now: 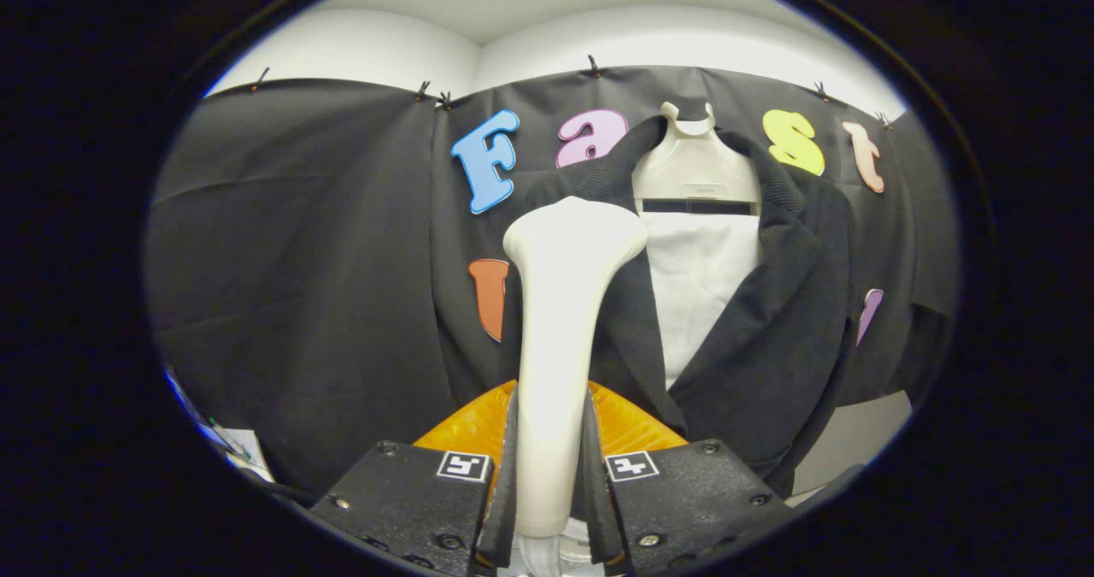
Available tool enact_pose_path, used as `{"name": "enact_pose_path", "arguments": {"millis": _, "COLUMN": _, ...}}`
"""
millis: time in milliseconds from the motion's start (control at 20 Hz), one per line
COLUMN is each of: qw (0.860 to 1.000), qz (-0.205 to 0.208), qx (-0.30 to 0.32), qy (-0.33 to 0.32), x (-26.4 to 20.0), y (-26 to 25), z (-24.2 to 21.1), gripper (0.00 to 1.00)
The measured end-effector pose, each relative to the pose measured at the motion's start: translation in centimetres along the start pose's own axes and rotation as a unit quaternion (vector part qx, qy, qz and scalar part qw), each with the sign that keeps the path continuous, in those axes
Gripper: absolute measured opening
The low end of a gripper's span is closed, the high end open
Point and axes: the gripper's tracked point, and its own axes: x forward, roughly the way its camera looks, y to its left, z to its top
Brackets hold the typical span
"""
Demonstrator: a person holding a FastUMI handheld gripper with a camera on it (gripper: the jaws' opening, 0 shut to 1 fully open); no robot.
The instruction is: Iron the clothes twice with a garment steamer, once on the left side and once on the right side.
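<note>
Cream steamer head [568,303] sits clamped in the gripper [551,474] jaws, black jacket [769,320] on its hanger [694,167] at one o'clock.

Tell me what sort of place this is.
Probably a small recording booth set up for steaming clothes: black cloth is clipped across white walls, a dark jacket hangs on a hanger, and the gripper has its jaws shut on a steamer.

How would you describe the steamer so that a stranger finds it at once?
Start at the dark jacket on the pale hanger. Just before its left lapel rises the steamer, clamped between the gripper fingers. It alone is a smooth cream handle widening to a flat head.
</note>
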Motion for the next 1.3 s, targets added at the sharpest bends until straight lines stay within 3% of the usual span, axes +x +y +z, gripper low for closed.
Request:
{"name": "enact_pose_path", "arguments": {"millis": 350, "qw": 0.999, "qz": -0.006, "qx": 0.001, "qy": 0.034, "x": 2.3, "y": -1.3, "z": -3.0, "gripper": 0.36}}
{"name": "enact_pose_path", "arguments": {"millis": 1300, "qw": 0.995, "qz": 0.002, "qx": 0.000, "qy": 0.097, "x": 1.3, "y": -1.8, "z": -10.3, "gripper": 0.36}}
